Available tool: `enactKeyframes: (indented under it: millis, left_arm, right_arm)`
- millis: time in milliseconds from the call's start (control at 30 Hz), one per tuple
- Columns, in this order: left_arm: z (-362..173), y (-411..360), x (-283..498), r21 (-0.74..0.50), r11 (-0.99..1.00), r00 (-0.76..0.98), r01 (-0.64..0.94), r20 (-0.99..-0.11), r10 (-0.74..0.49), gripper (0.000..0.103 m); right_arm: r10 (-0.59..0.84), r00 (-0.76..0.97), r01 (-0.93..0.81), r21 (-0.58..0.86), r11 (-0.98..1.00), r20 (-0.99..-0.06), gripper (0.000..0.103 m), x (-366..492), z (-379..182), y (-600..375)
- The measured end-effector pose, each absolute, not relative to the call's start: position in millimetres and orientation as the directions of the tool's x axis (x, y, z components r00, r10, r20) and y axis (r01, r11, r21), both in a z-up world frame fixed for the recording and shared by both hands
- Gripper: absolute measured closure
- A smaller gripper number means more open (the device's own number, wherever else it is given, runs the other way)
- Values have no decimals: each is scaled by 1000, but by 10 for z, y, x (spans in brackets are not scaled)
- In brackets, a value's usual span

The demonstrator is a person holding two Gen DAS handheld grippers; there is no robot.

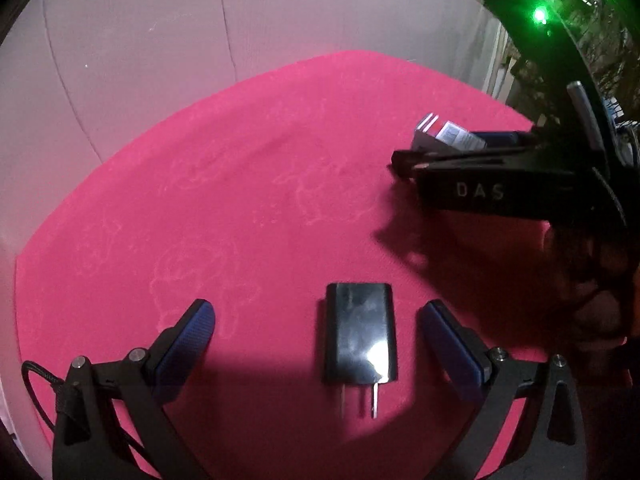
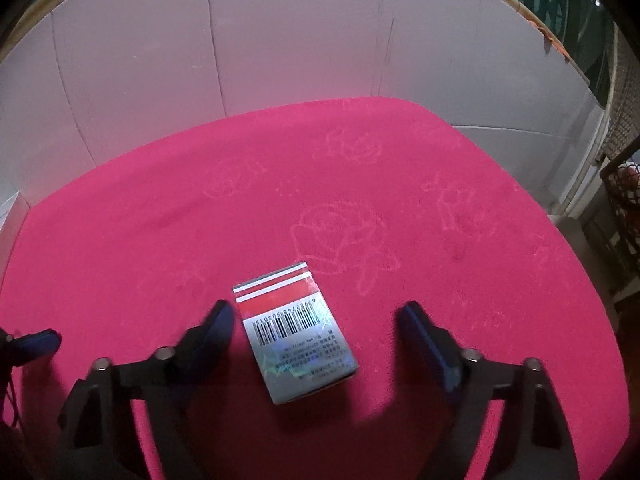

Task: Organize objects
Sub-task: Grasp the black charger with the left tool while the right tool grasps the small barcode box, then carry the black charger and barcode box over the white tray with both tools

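A glossy black wall charger (image 1: 360,336) lies flat on the pink tablecloth (image 1: 240,200), prongs toward the camera. My left gripper (image 1: 318,310) stands open astride it, and both blue pads are clear of its sides. A small silver and red box with a barcode (image 2: 294,332) lies on the cloth (image 2: 360,184) between the fingers of my right gripper (image 2: 316,310), which is open. Its left pad (image 2: 222,322) is close to the box edge and its right pad is well apart. In the left wrist view the right gripper (image 1: 404,162) shows from the side over that box (image 1: 452,136).
White panels (image 2: 280,40) curve around the back of the table. The cloth's far edge and right edge (image 2: 580,264) drop off, with a wire basket (image 2: 624,200) beyond on the right. One blue fingertip of the left gripper (image 2: 40,340) shows at the far left.
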State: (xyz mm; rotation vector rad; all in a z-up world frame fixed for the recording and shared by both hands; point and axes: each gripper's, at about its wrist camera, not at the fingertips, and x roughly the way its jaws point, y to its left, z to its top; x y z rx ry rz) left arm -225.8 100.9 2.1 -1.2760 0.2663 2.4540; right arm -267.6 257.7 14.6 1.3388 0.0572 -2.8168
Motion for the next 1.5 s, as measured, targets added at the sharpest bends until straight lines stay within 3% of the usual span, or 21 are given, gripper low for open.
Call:
enactKeyframes:
  millis: [33, 100, 200, 267, 300, 500, 833, 1100, 1233, 1500]
  left_arm:
    - [22, 995, -2243, 1, -917, -526, -398, -819, 228, 0]
    - [27, 960, -2192, -3, -917, -531, -399, -815, 233, 6]
    - [40, 915, -2071, 3, -913, -551, -408, -798, 244, 30]
    - [63, 893, -1993, 15, -910, -563, -415, -789, 244, 63]
    - [69, 887, -1956, 16, -907, -566, -421, -786, 250, 72]
    - [57, 827, -1766, 4, -919, -595, -394, -763, 251, 74]
    - [465, 581, -1313, -43, -929, -675, -367, -675, 298, 74]
    - [731, 226, -1011, -105, -940, -716, -324, -622, 316, 74]
    - [845, 28, -817, -122, -943, -736, -311, -597, 320, 74]
    - [1014, -425, -621, -173, -952, -773, -253, -555, 306, 74]
  right_arm:
    - [-9, -638, 35, -18, -999, -770, 40, -2643, 165, 2593]
    - [-6, -648, 22, -12, -1000, -762, 54, -2585, 190, 2592]
    - [-12, -654, 13, 5, -1000, -756, 69, -2549, 220, 2624]
    - [-14, -656, 12, 7, -1000, -755, 69, -2582, 216, 2552]
    - [-9, -657, 10, 3, -1000, -754, 69, -2581, 213, 2538]
    - [114, -688, -75, -86, -993, -717, 69, -2495, 282, 2438]
    - [162, -766, -170, -46, -984, -622, 69, -2003, 489, 2438]
    - [-35, -799, -45, 118, -992, -600, 69, -1315, 635, 1869]
    - [-129, -831, 18, 206, -978, -541, 69, -1016, 915, 1617]
    - [-217, -851, 126, 215, -968, -479, 69, -903, 1343, 1227]
